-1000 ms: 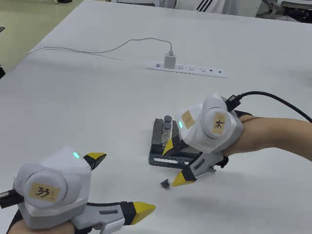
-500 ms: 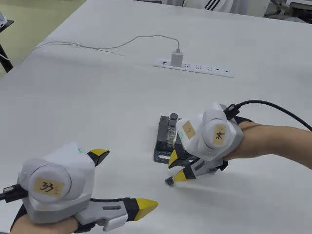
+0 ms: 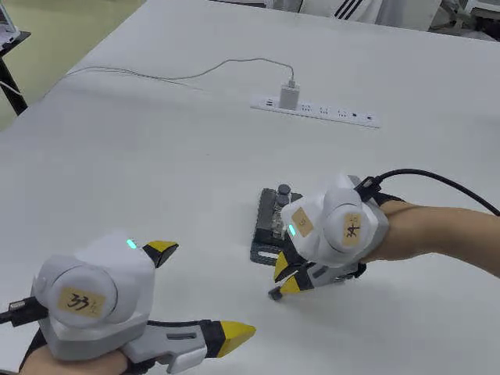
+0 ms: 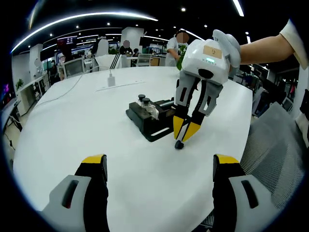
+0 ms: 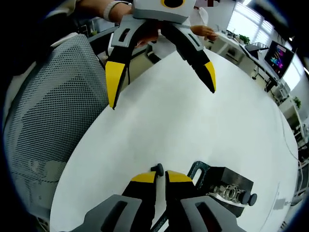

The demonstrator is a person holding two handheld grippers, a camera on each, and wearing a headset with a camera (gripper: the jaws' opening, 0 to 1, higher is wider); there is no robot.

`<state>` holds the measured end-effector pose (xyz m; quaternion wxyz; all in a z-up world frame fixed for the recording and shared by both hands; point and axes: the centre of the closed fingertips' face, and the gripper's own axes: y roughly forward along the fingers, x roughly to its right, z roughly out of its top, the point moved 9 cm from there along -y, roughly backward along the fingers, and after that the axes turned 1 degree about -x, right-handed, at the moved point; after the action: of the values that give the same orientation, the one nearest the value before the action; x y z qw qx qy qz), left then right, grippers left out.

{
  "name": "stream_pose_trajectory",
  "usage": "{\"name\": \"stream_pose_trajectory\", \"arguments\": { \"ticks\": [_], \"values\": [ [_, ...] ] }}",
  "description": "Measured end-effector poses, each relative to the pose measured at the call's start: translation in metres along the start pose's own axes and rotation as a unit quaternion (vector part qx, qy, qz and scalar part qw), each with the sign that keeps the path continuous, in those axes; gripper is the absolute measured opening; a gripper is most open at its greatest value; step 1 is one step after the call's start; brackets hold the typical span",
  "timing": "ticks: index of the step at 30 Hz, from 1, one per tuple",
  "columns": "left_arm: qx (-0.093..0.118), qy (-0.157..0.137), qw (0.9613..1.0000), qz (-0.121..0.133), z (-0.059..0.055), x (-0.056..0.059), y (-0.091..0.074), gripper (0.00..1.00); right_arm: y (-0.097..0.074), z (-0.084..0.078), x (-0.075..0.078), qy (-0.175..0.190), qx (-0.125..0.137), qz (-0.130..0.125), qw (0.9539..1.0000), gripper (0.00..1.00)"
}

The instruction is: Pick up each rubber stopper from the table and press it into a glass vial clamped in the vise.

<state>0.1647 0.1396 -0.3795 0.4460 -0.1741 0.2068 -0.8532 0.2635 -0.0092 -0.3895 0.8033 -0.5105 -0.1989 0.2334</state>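
Head view: my right gripper (image 3: 283, 280) points down at the white table (image 3: 156, 172), its two yellow tips drawn close together. The black vise (image 3: 264, 230) stands just beyond those tips, at 11 o'clock from them, and clamps a glass vial (image 3: 282, 205) upright with a dark cap on top. A white power strip (image 3: 320, 112) with a charger (image 3: 291, 97) plugged into it lies well apart, at 12 o'clock from the vise. My left gripper (image 3: 199, 293) hovers at 8 o'clock from the vise with its jaws released and spread wide, nothing between them.

Left gripper view: the small dark rubber stopper (image 4: 178, 144) sits pinched at the very ends of the right gripper's tips, at table level, at 5 o'clock from the vise. I cannot tell whether it touches the surface.

Right gripper view: my jaws are clenched to a thin gap, with the stopper showing at their ends. The vise lies at 4 o'clock from the tips, and the left gripper faces me at 12 o'clock.
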Motion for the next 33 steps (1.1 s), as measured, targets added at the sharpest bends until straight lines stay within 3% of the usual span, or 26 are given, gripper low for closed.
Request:
{"name": "stream_pose_trajectory", "arguments": {
  "ticks": [14, 22, 33],
  "values": [
    [0.000, -0.002, 1.0000, -0.001, -0.0007, 0.0002, 0.0003, 0.89, 0.0043, 0.0033, -0.0002, -0.016, -0.004, 0.016, 0.9997, 0.00],
    [0.000, -0.004, 1.0000, -0.002, -0.0018, 0.0007, 0.0009, 0.89, 0.0046, 0.0030, 0.0002, -0.037, -0.018, 0.017, 0.9990, 0.00],
    [0.001, -0.011, 0.9999, -0.004, -0.0025, 0.0042, 0.0024, 0.88, 0.0047, 0.0038, -0.0011, 0.004, -0.015, 0.009, 0.9998, 0.00]
  ]
}}
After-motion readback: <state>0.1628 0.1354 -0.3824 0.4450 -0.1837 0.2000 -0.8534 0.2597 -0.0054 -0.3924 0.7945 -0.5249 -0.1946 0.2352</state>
